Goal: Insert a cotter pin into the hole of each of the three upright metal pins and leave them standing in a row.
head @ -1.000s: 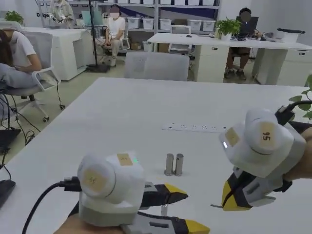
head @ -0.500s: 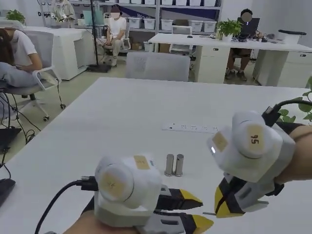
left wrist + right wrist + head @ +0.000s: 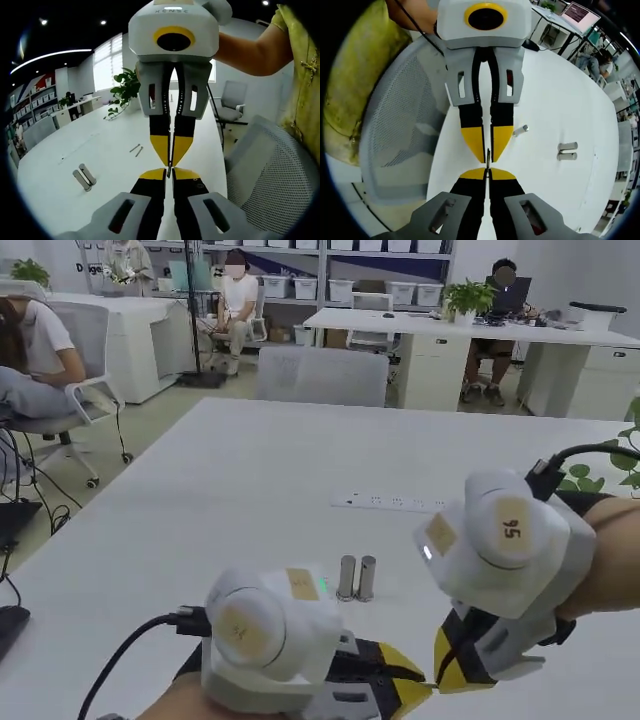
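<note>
Left gripper (image 3: 168, 175) and right gripper (image 3: 487, 175), jaws closed tip to tip on one thin dark cotter pin (image 3: 487, 156)

An open office around a white workbench (image 3: 250, 490)

A white power strip (image 3: 395, 503) lies flat on the workbench, and a grey chair (image 3: 320, 375) stands at its far edge. One person (image 3: 35, 350) sits at the left and another (image 3: 237, 300) near shelves of storage bins (image 3: 330, 285). A third (image 3: 500, 300) sits behind a laptop (image 3: 512, 292) at a long white desk (image 3: 450, 328) bearing a potted plant (image 3: 468, 295). A grey mesh chair (image 3: 270, 170) stands beside the workbench.
</note>
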Tool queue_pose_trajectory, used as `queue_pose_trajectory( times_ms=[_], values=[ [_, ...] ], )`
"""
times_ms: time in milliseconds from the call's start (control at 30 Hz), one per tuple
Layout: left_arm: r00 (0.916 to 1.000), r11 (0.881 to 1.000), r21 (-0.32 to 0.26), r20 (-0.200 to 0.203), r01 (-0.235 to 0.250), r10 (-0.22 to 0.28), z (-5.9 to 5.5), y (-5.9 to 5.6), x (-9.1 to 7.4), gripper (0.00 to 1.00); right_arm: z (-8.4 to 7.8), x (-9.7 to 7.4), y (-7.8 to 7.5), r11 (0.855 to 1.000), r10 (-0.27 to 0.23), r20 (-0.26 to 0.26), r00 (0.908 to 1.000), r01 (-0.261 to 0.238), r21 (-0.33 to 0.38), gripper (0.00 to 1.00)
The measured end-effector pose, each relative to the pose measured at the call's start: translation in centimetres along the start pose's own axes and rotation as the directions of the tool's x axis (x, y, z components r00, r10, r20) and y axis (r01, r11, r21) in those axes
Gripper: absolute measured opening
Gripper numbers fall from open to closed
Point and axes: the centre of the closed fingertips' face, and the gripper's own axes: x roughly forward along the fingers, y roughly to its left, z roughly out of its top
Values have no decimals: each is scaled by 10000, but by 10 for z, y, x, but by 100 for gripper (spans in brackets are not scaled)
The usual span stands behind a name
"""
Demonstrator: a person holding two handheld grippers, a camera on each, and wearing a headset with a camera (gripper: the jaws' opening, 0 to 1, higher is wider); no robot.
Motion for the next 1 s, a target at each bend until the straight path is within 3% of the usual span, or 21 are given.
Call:
queue_pose_trajectory(
  times_ms=[1000],
  values=[
    [9991, 9992, -22, 132, 406, -406, -3, -9, -2, 0, 1, 3, 8, 9998, 189, 48, 9998, -188, -116, 5]
  ],
)
